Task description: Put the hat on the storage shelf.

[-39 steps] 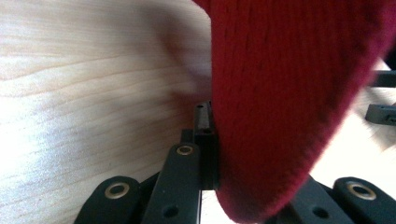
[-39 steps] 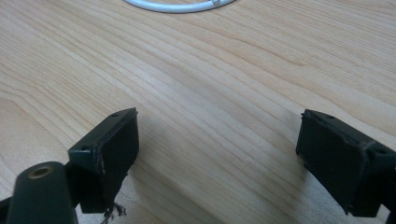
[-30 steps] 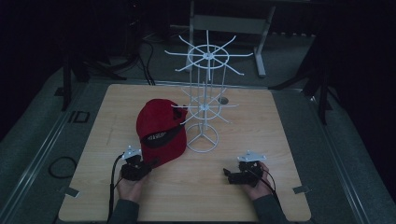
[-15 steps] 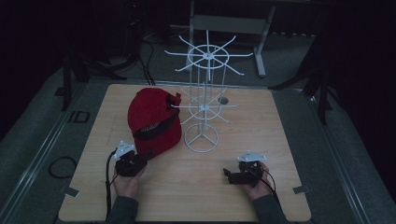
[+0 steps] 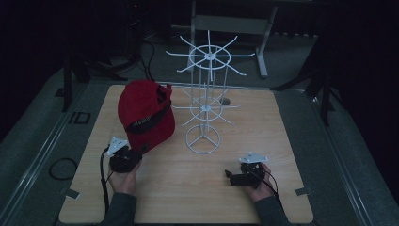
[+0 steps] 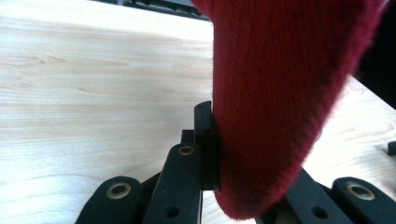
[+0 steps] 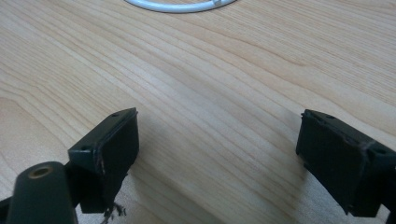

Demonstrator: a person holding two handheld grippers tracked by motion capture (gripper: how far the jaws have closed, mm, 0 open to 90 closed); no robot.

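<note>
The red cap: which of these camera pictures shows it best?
The high view: the whole red cap shows there, lifted by its brim in the left gripper beside the white wire rack. The left gripper view has just a close red patch of fabric between the jaws.

"ID" in pale letters on the dark floor strip just left of the table, high view. Red cap has white lettering on a dark band across it, too small and blurred to read. Nothing readable in the left gripper view or right gripper view: no labels, brands or nos. on the black jaws or the wood.
</note>
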